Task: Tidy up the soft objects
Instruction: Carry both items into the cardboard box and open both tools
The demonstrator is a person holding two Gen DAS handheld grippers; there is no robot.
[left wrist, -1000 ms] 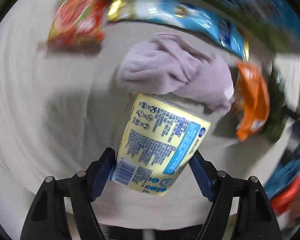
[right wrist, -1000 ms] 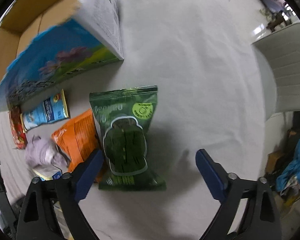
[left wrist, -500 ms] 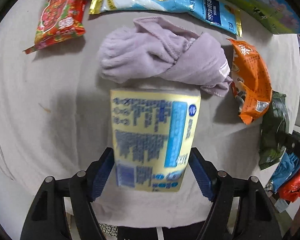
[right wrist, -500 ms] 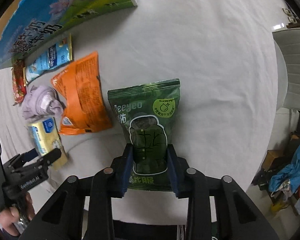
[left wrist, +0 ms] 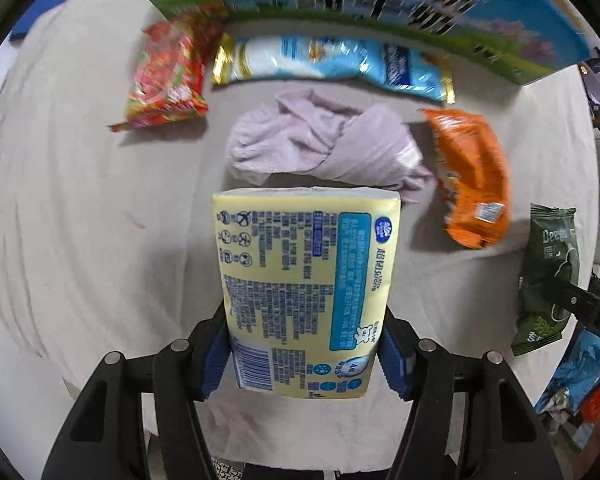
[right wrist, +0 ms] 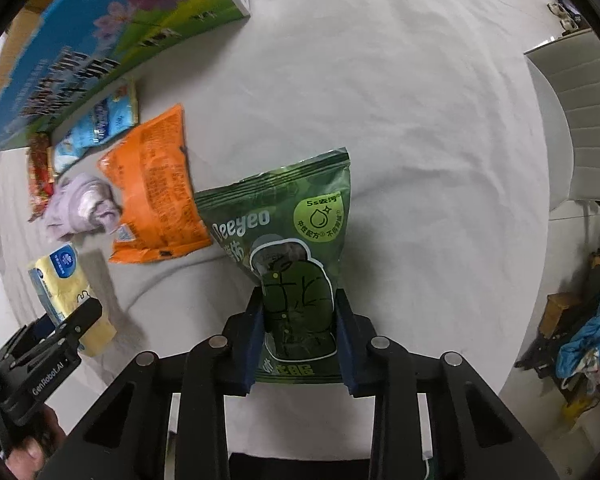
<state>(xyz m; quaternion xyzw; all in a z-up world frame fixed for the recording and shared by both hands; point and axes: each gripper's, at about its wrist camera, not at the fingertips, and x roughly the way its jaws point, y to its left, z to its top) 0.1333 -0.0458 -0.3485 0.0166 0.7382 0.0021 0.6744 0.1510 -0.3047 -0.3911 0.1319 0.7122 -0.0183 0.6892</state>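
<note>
we hold the yellow tissue pack (left wrist: 306,292) by its sides in the left gripper (left wrist: 304,354), jaws just closing, above the tabletop (left wrist: 80,208), and the right gripper (right wrist: 298,344) similarly squeezes the green pouch (right wrist: 288,240); both seem light and soft.

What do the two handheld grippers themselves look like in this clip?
Both look alike. The left gripper and right gripper have matte black linkage arms with round silver pivot pins and blue ribbed pads on the fingertips. In the right wrist view the left gripper's black side bears white "GenRobot.AI" lettering. No cables or sleeves show clearly.
</note>
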